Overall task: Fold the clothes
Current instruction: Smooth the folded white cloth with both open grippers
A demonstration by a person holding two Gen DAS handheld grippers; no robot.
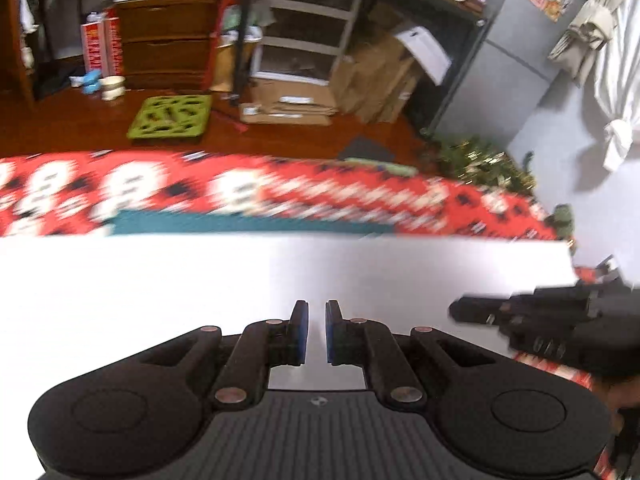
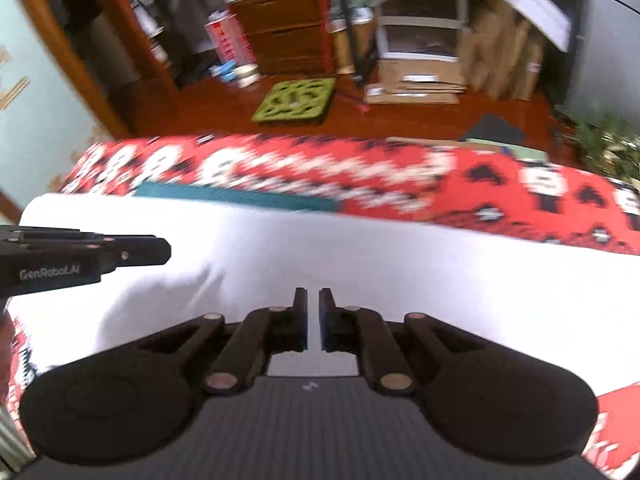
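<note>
Both views are motion-blurred in the background. The white garment [image 1: 200, 280] lies spread flat on a surface covered by a red patterned cloth [image 1: 360, 196] with white and black motifs; whether that surface is a bed or a table cannot be told. The garment fills the lower half of each view, and its far edge runs straight across, just short of a teal strip [image 1: 248, 224] that lies on the red cloth. In the right wrist view the same garment [image 2: 400, 264] shows a soft crease on its left part, and the red cloth shows again past its near right corner. The left tongs [image 1: 316, 330] are above the garment, fingers nearly together with only a narrow slit between the blue pads [image 1: 303, 332]; no cloth is visible between them, so they read as closed on nothing. The right tongs [image 2: 313, 318] are likewise above the garment, fingers drawn almost together, a thin bright gap between them and no fabric pinched. Each tool shows in the other's view: the right one enters the left wrist view from the right edge, and the left one enters the right wrist view from the left edge, bearing a white printed label. Beyond the red cloth lies a dark wooden floor [image 1: 280, 136] with a green perforated mat [image 1: 170, 117], cardboard boxes [image 1: 372, 80], a white shelf unit [image 1: 308, 20] and a brown drawer chest [image 1: 168, 36].
</note>
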